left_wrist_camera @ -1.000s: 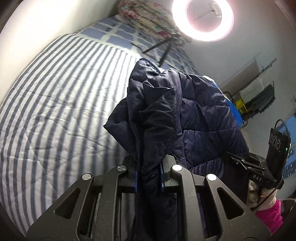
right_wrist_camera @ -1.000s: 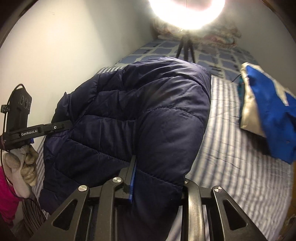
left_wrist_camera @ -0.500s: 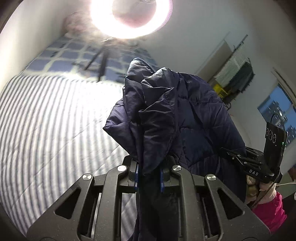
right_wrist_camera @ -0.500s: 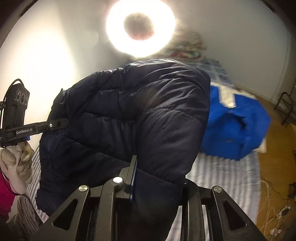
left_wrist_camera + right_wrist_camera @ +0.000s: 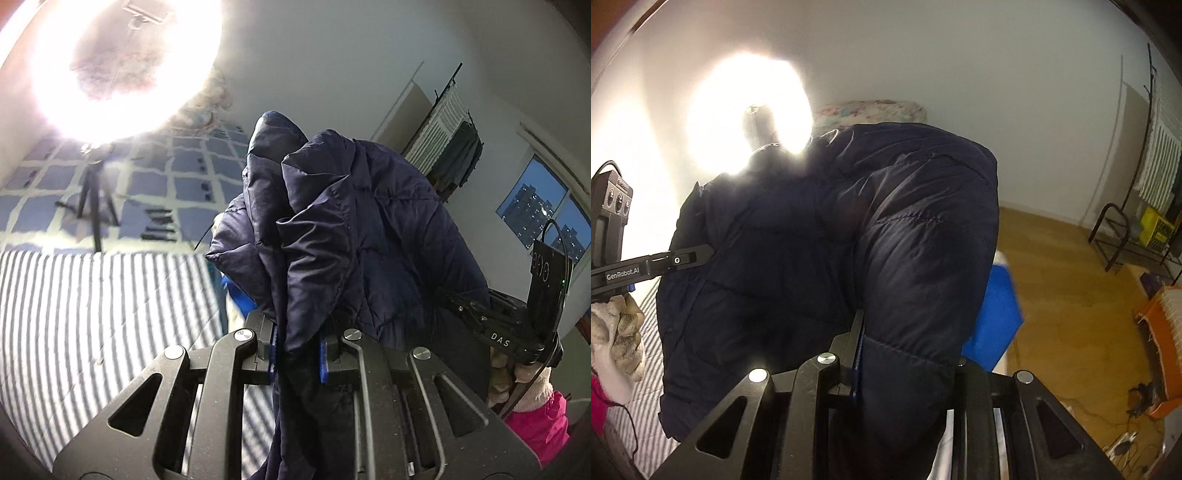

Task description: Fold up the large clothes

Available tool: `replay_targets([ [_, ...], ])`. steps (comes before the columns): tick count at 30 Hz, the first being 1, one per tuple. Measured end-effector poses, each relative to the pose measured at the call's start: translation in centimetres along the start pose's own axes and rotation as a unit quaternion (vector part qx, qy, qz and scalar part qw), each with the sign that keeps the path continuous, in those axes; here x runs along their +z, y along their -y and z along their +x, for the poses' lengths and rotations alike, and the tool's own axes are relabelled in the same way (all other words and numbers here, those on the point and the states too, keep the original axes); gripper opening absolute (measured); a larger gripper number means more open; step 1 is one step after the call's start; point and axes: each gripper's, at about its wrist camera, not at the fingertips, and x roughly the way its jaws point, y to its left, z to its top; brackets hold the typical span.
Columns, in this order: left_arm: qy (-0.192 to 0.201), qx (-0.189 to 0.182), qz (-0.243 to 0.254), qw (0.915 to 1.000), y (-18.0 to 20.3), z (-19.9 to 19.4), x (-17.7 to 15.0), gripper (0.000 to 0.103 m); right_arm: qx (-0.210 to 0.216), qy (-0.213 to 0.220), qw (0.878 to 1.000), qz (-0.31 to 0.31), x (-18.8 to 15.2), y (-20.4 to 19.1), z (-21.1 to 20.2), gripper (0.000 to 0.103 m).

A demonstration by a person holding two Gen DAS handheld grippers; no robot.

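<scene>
Navy puffer jacket (image 5: 354, 236) pinched in left tongs (image 5: 297, 349) and right tongs (image 5: 908, 354).

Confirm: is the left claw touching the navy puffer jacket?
Touching. The left wrist view shows the left claw shut on a fold of the navy puffer jacket.

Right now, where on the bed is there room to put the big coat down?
The striped sheet looks bare between the light stand and the left gripper. It is crowded on the other side, where a blue cloth lies on the bed behind the coat.
</scene>
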Motion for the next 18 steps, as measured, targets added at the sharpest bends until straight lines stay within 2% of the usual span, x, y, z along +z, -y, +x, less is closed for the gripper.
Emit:
replay_targets([
  [10, 0.009, 0.023, 0.014, 0.9996, 1.5, 7.6, 3.5, 0.013, -0.043, 0.016, 0.999, -0.012, 3.7, 3.9, 4.7, 0.023],
  [18, 0.003, 0.05, 0.022, 0.9985, 1.6, 11.7, 3.8, 0.013, -0.056, 0.011, 0.998, -0.009, 4.0, 5.3, 8.6, 0.023],
])
